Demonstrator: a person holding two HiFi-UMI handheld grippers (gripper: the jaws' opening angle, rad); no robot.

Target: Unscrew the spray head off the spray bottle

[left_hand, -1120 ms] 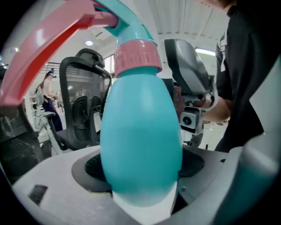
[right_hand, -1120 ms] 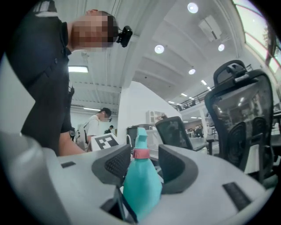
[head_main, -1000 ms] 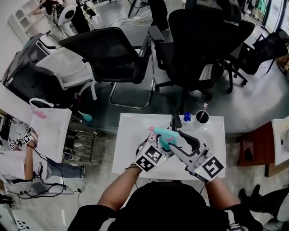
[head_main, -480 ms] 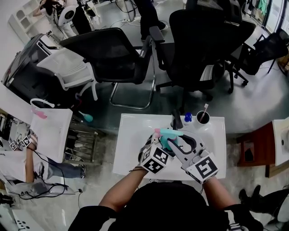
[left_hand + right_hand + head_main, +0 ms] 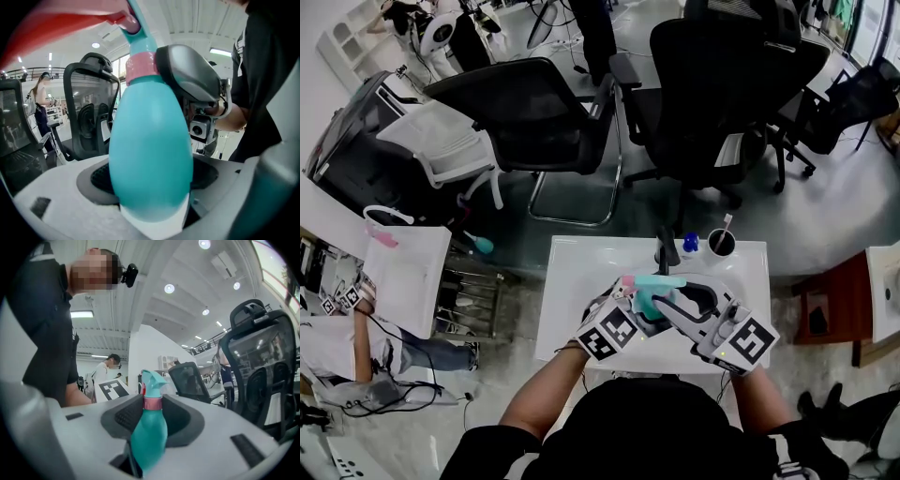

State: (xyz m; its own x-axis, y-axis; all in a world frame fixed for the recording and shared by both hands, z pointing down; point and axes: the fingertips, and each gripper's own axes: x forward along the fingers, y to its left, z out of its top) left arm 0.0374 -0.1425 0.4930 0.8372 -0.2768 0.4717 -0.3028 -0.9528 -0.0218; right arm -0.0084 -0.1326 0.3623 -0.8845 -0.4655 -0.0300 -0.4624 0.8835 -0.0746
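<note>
Both sets of jaws are on the one spray bottle point(image 5: 150, 154). The left gripper point(image 5: 633, 305) has its jaws spread wide and clamped on the fat teal body near the base. The right gripper's point(image 5: 664, 302) jaws have just been closing, and their dark pads now sit tight against either side of the pink collar point(image 5: 153, 403) under the teal spray head point(image 5: 152, 379). All of this happens over the white table point(image 5: 572, 281), about the middle of its near half, with the person's forearms reaching in from the near edge. Beyond the table's far edge stand two black office chairs point(image 5: 534, 112), pushed back on the grey floor. At the table's far edge, toward the right corner, sits a dark cup point(image 5: 720, 244) with a stick standing in it. Just beside it is a small blue thing point(image 5: 689, 243) that I cannot make out.
</note>
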